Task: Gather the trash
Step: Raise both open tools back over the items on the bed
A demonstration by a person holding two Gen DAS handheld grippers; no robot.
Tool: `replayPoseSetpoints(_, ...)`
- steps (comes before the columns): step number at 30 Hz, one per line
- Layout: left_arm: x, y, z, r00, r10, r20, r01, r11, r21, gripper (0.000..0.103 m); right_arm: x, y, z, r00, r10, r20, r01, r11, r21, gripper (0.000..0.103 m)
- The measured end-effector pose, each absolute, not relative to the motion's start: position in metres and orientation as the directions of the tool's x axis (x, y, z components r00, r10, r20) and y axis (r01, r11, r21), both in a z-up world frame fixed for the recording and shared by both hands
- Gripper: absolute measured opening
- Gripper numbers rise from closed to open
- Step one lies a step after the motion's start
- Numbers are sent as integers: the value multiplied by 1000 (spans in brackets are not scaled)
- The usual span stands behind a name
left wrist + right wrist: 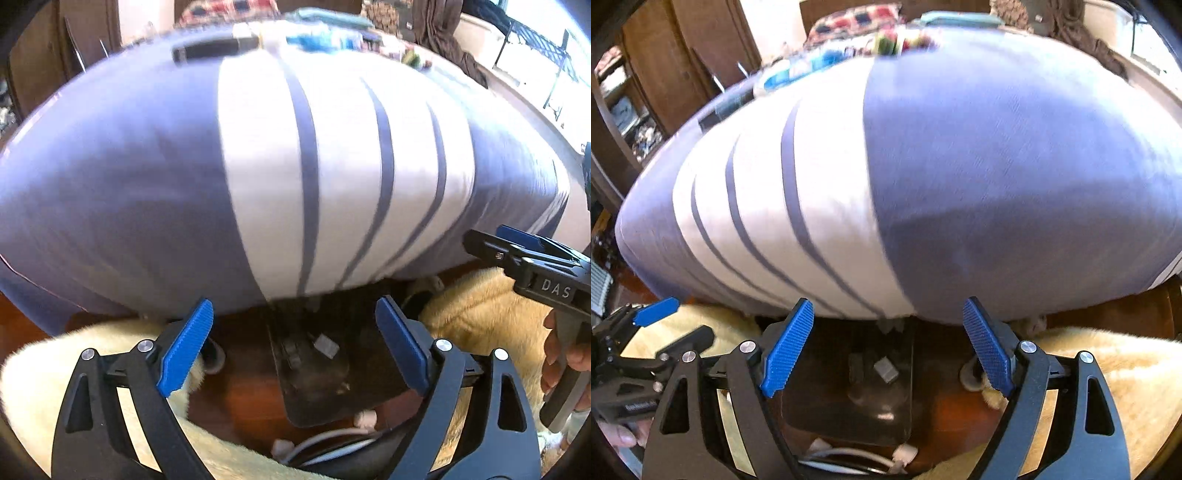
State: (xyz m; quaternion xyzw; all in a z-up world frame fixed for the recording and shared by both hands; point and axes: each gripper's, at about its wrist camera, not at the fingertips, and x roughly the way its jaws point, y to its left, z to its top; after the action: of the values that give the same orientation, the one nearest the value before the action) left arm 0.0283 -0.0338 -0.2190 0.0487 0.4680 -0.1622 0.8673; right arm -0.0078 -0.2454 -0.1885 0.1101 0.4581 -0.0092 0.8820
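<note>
My left gripper is open and empty, low at the foot of a bed covered in a purple and white striped sheet. My right gripper is open and empty beside it; it also shows at the right of the left wrist view. Several small items lie at the bed's far end: blue and white wrappers and a black box. In the right wrist view the wrappers are blurred. Below both grippers a dark clear tray holds a small grey piece.
Cream fluffy rugs lie left and right on the red-brown wooden floor. White cables run under the tray. A wooden cabinet stands far left. Dark clothing hangs at the back right.
</note>
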Motion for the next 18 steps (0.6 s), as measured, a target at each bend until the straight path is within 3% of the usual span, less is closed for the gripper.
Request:
replayPoseSetpoints(8,49,-21,-169,616,-203,-761,275,961,-33,91,1,-258,-139,681,39,-732,114,981,158,90)
replayPoseSetpoints(18,90,-9,-137,689,-164,-706,221,975,-11,93,35,-262,-101,739,7,-674,94,989,114,91)
